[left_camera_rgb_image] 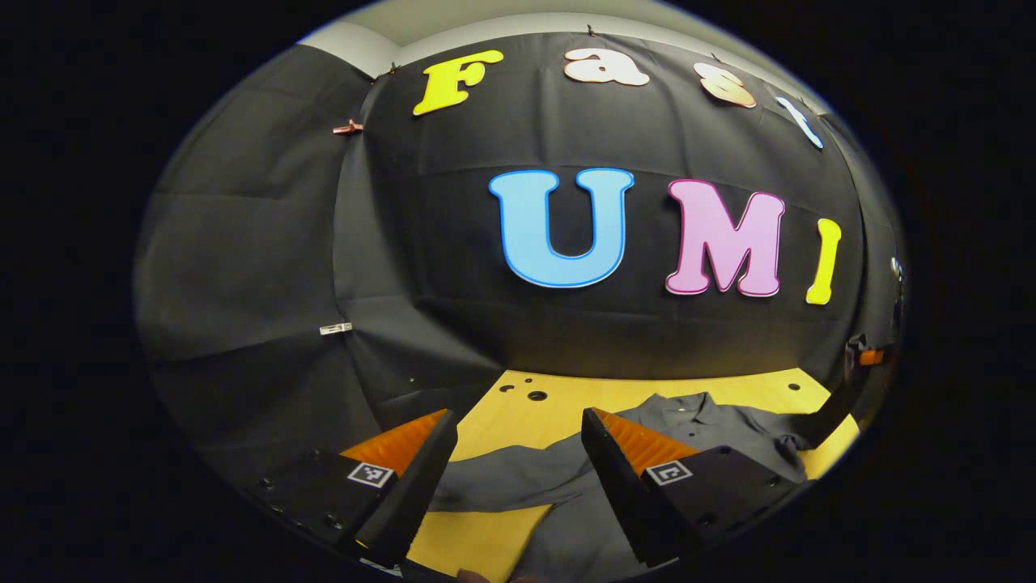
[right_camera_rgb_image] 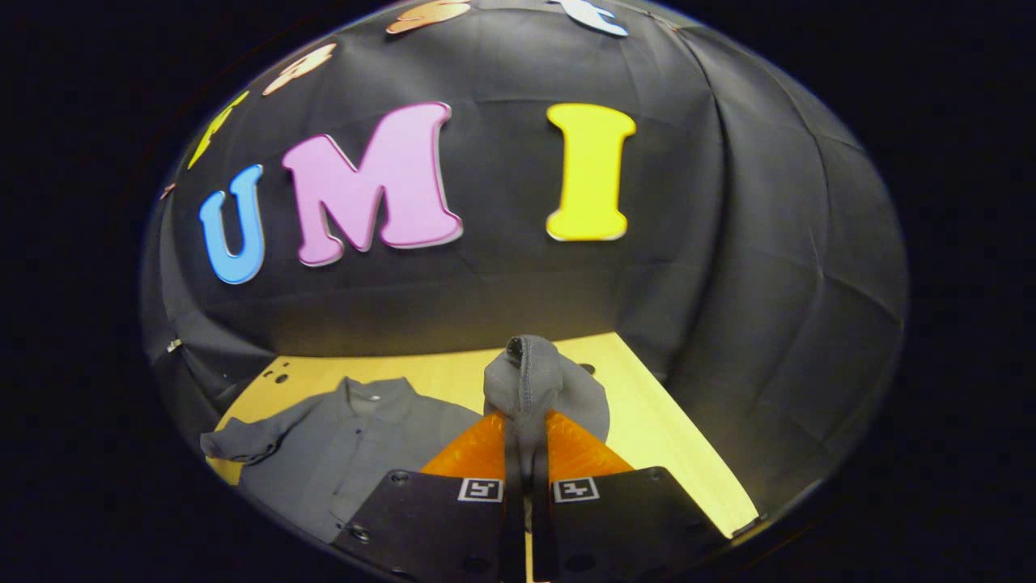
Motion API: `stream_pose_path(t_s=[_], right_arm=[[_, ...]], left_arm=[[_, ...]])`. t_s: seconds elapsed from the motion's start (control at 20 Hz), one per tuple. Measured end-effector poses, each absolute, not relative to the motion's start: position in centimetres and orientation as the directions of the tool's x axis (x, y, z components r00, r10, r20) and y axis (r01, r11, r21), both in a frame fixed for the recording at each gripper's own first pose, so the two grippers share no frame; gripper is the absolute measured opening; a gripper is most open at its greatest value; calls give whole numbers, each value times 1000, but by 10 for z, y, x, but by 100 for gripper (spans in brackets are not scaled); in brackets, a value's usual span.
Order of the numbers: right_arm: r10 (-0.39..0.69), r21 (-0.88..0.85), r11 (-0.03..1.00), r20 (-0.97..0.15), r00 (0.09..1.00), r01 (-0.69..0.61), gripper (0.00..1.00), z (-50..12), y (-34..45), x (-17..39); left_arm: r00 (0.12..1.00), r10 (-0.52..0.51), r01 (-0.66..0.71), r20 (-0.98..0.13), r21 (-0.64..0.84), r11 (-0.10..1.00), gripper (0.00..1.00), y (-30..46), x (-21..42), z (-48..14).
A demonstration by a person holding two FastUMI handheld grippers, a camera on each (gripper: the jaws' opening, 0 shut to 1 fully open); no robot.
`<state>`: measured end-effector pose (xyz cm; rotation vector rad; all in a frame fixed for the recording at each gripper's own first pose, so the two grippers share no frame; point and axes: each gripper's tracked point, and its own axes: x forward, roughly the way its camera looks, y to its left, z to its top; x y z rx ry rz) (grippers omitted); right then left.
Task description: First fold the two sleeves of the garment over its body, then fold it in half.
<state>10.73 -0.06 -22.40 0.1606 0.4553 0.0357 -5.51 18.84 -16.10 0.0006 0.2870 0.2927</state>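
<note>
Garment [left_camera_rgb_image: 712, 425] lay flat on the wooden table [left_camera_rgb_image: 518, 413], collar toward the wall. Left gripper [left_camera_rgb_image: 518, 465] hung wide open above the near sleeve [left_camera_rgb_image: 502, 478], gripping nothing; we judged it poised to take that sleeve. Right gripper [right_camera_rgb_image: 526, 453] was closed on the other sleeve's cuff [right_camera_rgb_image: 530, 380], lifted clear for folding over the body. The right gripper view showed this pinch; the left gripper view did not.

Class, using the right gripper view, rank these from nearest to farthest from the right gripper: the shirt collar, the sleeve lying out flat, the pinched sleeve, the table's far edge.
1. Pinched sleeve: held between the right gripper fingers.
2. Shirt collar: left of centre, on the table.
3. Flat sleeve: far left, near the table's edge; close to the collar in rank.
4. Table's far edge: against the booth wall.
</note>
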Motion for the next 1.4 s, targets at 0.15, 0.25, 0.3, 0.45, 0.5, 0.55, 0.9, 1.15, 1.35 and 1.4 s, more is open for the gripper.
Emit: stream_pose_path(t_s=[0.15, 0.25, 0.3, 0.45, 0.5, 0.55, 0.9, 1.15, 1.35, 1.4], right_arm=[[135, 170, 983, -394, 909, -72, 7, -196, 55, 98], [174, 170, 979, -376, 910, -117, 8, -187, 91, 95], [193, 172, 976, -369, 909, -137, 8, -183, 110, 94], [244, 183, 965, -356, 902, -189, 8, -181, 162, 88], [260, 182, 961, -354, 898, -206, 8, -181, 179, 88], [276, 180, 958, -352, 894, -224, 8, -182, 195, 86], [347, 183, 937, -390, 853, -297, 8, -207, 277, 81], [367, 177, 930, -436, 822, -321, 8, -234, 314, 74], [391, 194, 920, -459, 798, -340, 8, -247, 340, 70], [397, 196, 918, -466, 790, -346, 8, -250, 346, 68]], left_arm=[[905, 301, -299, -300, 53, 953, 98, 228, -64, -189], [900, 308, -304, -309, 63, 951, 98, 250, -70, -206], [898, 315, -310, -308, 67, 948, 98, 262, -72, -213], [887, 305, -303, -347, 63, 951, 97, 292, -77, -246], [880, 305, -301, -364, 69, 951, 98, 302, -77, -257], [873, 307, -302, -378, 75, 950, 98, 311, -78, -270], [803, 316, -305, -505, 107, 946, 98, 358, -71, -349], [769, 303, -303, -563, 95, 948, 99, 373, -57, -385], [727, 317, -319, -609, 110, 942, 98, 387, -55, -408], [719, 314, -322, -620, 103, 941, 98, 389, -54, -413]])
